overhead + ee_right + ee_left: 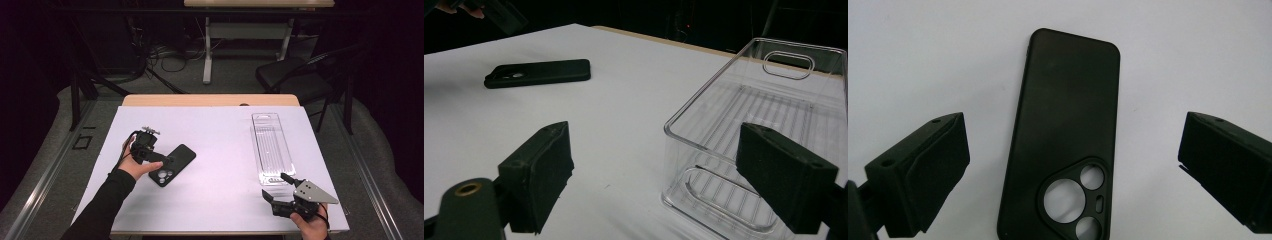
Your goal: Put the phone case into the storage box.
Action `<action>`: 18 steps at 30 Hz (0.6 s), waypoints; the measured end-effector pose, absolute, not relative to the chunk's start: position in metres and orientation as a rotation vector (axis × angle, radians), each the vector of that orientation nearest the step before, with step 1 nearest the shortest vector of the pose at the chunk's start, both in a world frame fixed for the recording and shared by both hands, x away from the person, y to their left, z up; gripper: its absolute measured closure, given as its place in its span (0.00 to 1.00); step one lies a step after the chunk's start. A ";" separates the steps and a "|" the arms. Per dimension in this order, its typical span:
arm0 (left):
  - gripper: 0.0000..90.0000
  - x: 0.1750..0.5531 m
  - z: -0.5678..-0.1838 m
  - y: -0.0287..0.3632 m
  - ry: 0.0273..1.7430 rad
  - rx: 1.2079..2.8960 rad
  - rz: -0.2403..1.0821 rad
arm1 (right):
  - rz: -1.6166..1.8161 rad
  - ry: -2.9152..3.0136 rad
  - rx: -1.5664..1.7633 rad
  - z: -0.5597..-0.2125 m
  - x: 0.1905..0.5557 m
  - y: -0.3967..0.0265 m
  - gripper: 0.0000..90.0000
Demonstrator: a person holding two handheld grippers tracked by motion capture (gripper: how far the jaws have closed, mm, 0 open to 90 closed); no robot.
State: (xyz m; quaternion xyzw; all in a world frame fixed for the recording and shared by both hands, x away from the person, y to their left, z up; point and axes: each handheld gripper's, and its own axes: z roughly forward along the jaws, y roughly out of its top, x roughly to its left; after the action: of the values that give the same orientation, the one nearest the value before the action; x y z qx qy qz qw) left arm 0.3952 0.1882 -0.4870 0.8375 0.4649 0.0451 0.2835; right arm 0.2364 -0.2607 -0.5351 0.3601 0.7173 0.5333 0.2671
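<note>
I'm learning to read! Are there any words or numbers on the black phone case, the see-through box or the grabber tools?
None: no word, number or sign can be read.
Phone case: plain black, no print.
Clear box: only moulded ribs, no label.
Left gripper and right gripper: bare black pads, no marks.

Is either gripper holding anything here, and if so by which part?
Nothing is held. The left gripper hovers open over the black phone case; the right gripper is open by the clear bin.
</note>
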 end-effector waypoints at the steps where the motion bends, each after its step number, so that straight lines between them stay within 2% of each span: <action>1: 0.00 0.396 -0.487 0.187 1.244 2.255 0.120 | 1.440 1.937 0.971 -0.535 0.236 -0.261 0.16; 18: 0.00 0.411 -0.499 0.168 1.251 2.379 0.068 | 1.444 1.941 0.967 -0.536 0.237 -0.260 0.16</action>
State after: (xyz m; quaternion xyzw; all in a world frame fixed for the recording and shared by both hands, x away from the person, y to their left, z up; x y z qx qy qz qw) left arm 0.4111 0.1678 -0.4985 0.8622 0.4535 0.0246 0.2244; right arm 0.2369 -0.2601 -0.5359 0.3580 0.7183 0.5345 0.2650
